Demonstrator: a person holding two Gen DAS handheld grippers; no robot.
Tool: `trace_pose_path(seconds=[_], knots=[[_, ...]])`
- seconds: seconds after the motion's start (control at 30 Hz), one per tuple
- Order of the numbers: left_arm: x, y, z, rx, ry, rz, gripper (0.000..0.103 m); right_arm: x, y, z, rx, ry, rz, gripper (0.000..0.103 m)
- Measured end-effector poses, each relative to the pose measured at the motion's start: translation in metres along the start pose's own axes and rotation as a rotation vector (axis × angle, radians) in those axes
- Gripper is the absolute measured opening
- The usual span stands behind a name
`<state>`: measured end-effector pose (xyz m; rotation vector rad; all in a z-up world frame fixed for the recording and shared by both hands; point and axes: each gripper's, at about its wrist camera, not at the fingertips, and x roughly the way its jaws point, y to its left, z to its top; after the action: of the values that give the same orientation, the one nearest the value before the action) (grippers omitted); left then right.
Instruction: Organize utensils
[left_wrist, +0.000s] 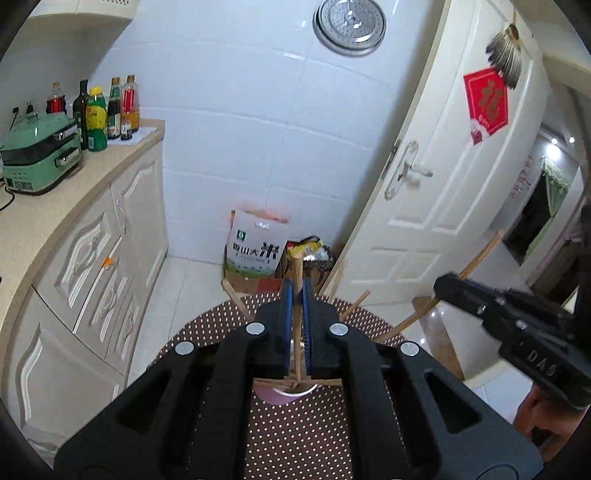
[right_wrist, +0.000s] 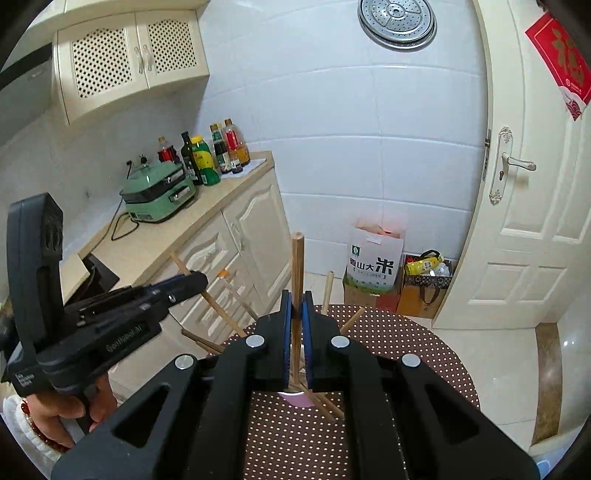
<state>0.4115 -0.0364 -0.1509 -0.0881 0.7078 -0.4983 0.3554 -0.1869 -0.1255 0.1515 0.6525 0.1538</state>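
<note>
Left gripper (left_wrist: 296, 295) clamped on one wooden chopstick (left_wrist: 296, 273), pitched down over the dotted table (left_wrist: 295, 435). Right gripper (right_wrist: 296, 299) likewise pinches its own chopstick (right_wrist: 297, 258), upright between the pads. Both sit above a pink cup (right_wrist: 295, 398) holding more chopsticks, fanned outward. Counter (right_wrist: 155, 240) left, door (right_wrist: 524, 240) right, rice bag (right_wrist: 373, 262) behind.

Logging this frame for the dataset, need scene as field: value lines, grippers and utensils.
left gripper: shut on a chopstick, stick upright
right gripper: shut on a thicker chopstick, upright
cup: pink-white, below the left gripper, chopsticks fanned in it
surface: round table, brown dotted cloth
background: rice bag by the wall, green cooker on the counter
</note>
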Motion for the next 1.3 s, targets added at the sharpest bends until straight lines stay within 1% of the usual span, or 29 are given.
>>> trace_pose_path(seconds=[0.17,0.4,0.6,0.87,1.3], knots=[[0.019,0.0,-0.015,0.01,0.067,0.024,0.005,0.012,-0.001,-0.006,-0.005,0.032,0.011,0.004],[0.033,0.0,-0.031,0.028,0.128,0.04,0.005,0.024,0.001,-0.017,-0.009,0.081,0.022,0.004],[0.045,0.0,-0.044,0.041,0.183,0.037,0.005,0.037,0.004,-0.025,-0.018,0.125,0.015,0.004],[0.045,-0.004,-0.048,0.066,0.191,0.037,0.005,0.049,0.011,-0.034,-0.03,0.162,0.009,0.004],[0.041,-0.001,-0.049,0.054,0.191,0.037,0.006,0.063,0.014,-0.049,-0.034,0.205,-0.009,0.004]])
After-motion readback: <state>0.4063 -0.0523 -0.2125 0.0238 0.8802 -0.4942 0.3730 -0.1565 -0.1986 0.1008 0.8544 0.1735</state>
